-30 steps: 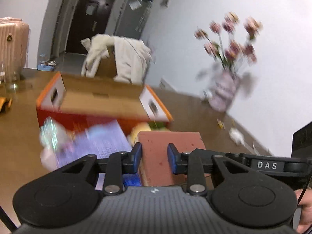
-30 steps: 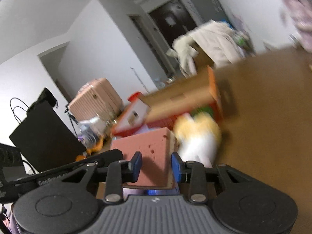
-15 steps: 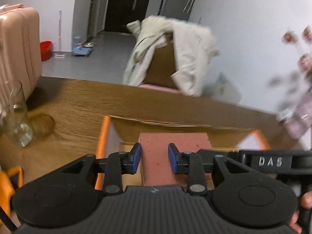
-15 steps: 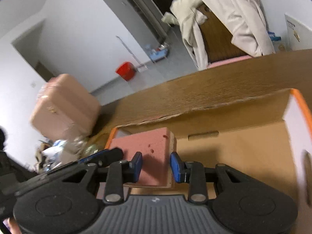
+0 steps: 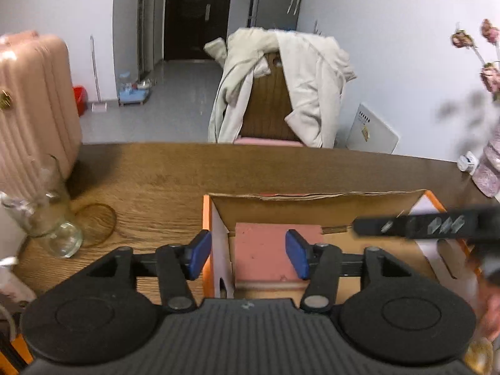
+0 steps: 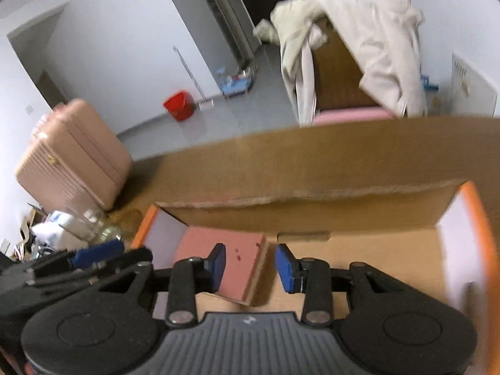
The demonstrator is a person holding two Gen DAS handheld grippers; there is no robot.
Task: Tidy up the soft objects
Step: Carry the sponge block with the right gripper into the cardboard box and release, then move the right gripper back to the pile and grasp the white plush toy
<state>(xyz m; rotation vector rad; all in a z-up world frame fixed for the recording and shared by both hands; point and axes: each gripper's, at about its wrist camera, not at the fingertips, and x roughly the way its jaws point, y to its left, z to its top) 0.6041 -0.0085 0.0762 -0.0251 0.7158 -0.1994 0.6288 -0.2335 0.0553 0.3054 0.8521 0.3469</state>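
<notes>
The pink sponge point(image 5: 268, 251) is lying flat on the floor of the box point(image 5: 312, 201), in the box's left end, close against the left wall. In the right wrist view the sponge point(image 6: 225, 259) is showing a tan underside layer along its right edge and a few small dark red specks on top.

The left gripper point(image 5: 248, 257) is hovering over the sponge with its 2 blue pads spread wide; neither pad is touching the sponge, and the left pad is sitting outside the box's orange left wall. The right gripper point(image 6: 250, 267) is hanging over the box as well, jaws apart, its left pad over the sponge's top and its right pad over bare cardboard to the sponge's right. Whether that left pad is touching the sponge is not clear. From the left wrist view the right gripper point(image 5: 415, 226) is crossing the box's right end as a blurred black bar.

The box is open at the top, brown inside with orange edges, and is sitting on a wooden table point(image 5: 156, 181). Left of the box a glass jar point(image 5: 47, 215) is standing on the table. Beyond the box, past the table's far edge, a chair point(image 5: 265, 106) is carrying a cream coat point(image 5: 312, 84). Left of the box, off the table, a pink suitcase point(image 5: 34, 100) is standing upright. Right of the box a vase point(image 5: 490, 168) of blurred flowers is standing by the wall.
</notes>
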